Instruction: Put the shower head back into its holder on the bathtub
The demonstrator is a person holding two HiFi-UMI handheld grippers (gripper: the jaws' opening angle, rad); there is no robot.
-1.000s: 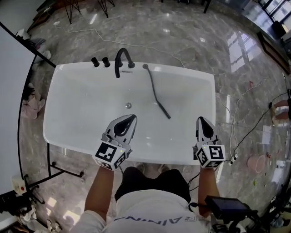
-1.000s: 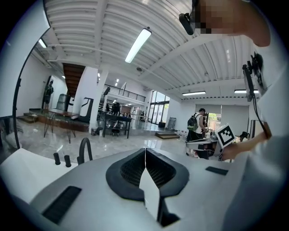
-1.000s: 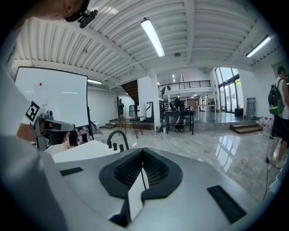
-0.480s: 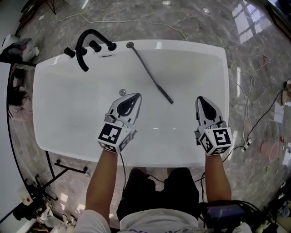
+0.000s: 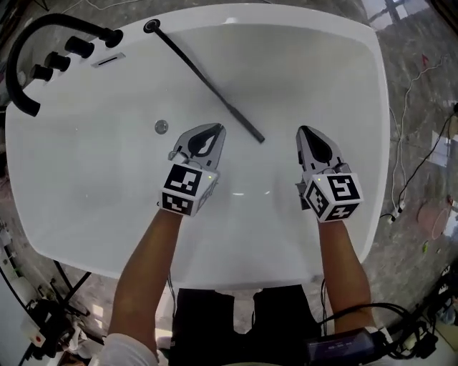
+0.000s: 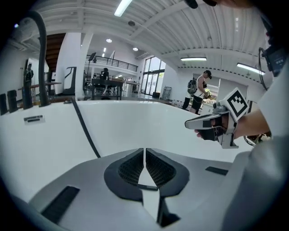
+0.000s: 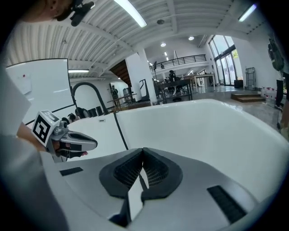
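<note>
Jaws pressed together, empty: we hold left gripper (image 5: 213,130) and right gripper (image 5: 303,133) low inside the bathtub (image 5: 325,57), flanking the shower head (image 5: 207,82) lying toward eleven o'clock, likely to grasp it.

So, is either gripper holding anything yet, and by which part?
Nothing is held. The left gripper and right gripper are both shut on nothing; the shower head lies free in the bathtub.

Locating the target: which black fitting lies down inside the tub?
The shower head, a long thin wand slanting across the basin; the arched spout and knobs stand on the rim.
</note>
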